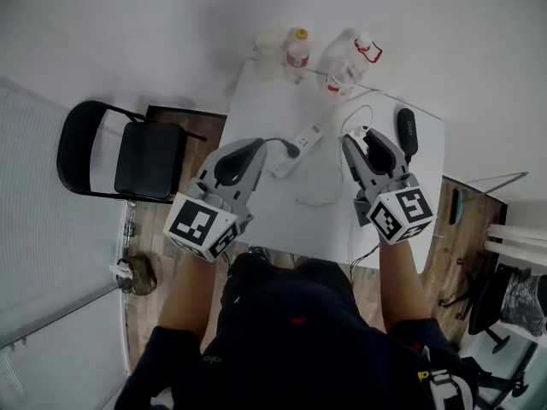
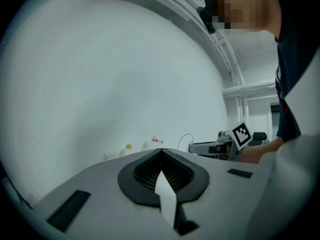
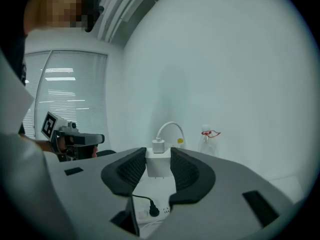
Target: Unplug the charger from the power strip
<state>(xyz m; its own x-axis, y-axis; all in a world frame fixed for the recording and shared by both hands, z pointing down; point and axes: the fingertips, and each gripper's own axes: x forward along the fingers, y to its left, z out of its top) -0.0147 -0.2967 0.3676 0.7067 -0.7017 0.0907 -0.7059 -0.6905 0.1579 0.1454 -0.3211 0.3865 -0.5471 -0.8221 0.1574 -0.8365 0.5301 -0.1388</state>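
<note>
Right gripper view: the right gripper (image 3: 158, 153) has its black ribbed jaws clamped on the two sides of a white charger (image 3: 158, 165), held upright. A white cable (image 3: 171, 126) arches from the charger's top. Below, apart from the charger, a white power strip (image 3: 165, 211) lies on the white table (image 1: 410, 195) with a black plug (image 3: 153, 211) in it. In the left gripper view, the left gripper (image 2: 161, 153) has its jaws pressed together, with nothing between them. Head view: both grippers hover over the table, plastic bottles (image 1: 297, 49) at its far edge, a black folding chair (image 1: 120, 156) to the left.
</note>
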